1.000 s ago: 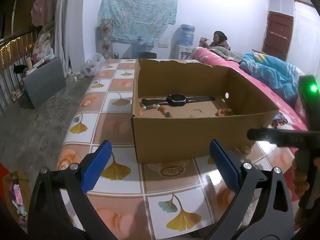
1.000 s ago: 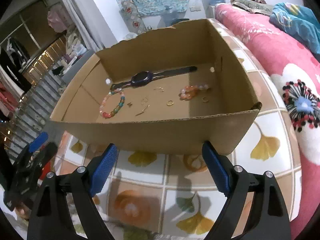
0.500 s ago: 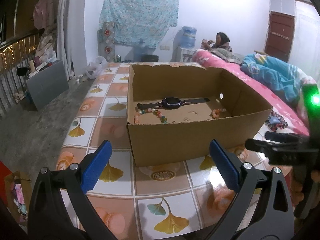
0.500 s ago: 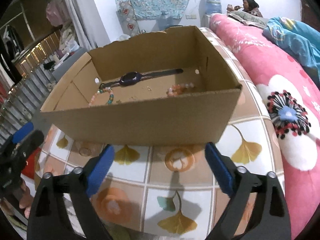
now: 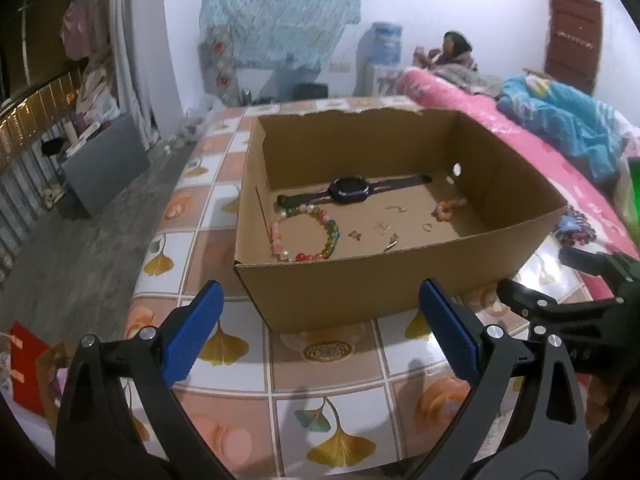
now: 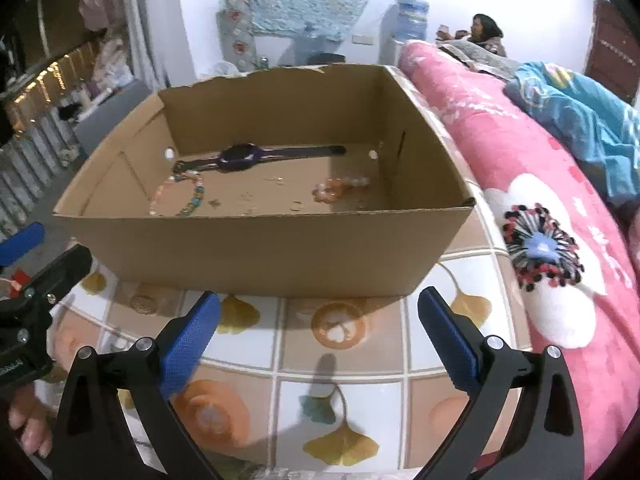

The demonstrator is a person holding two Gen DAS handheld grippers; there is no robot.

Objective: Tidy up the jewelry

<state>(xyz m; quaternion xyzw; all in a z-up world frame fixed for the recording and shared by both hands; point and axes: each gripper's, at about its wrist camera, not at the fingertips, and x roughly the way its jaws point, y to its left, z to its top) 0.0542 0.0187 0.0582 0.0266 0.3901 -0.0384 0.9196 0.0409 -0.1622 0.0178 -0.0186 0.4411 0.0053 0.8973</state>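
An open cardboard box [image 5: 360,280] [image 6: 264,252] stands on the tiled table. On its floor lie a dark watch [image 5: 350,191] [image 6: 244,155], a multicoloured bead bracelet [image 5: 304,234] [image 6: 180,196], a pink bead bracelet [image 5: 448,208] [image 6: 336,190] and several small gold pieces [image 5: 390,236]. My left gripper [image 5: 320,332] hangs open over the table, short of the box's near wall. My right gripper [image 6: 318,332] sits likewise before that wall. Its jaws are opening, with nothing between them. Each gripper shows at the edge of the other's view.
The table top [image 5: 332,392] has a gingko and flower tile pattern. A pink flowered quilt [image 6: 520,200] and a blue blanket [image 5: 568,120] lie to the right. A person [image 6: 482,34] sits far back by a water dispenser [image 5: 386,46]. Bare floor is to the left.
The left view has risen, so more of the box's floor shows. The right view dipped toward the near wall, then lifted a little. The right jaws have spread wider.
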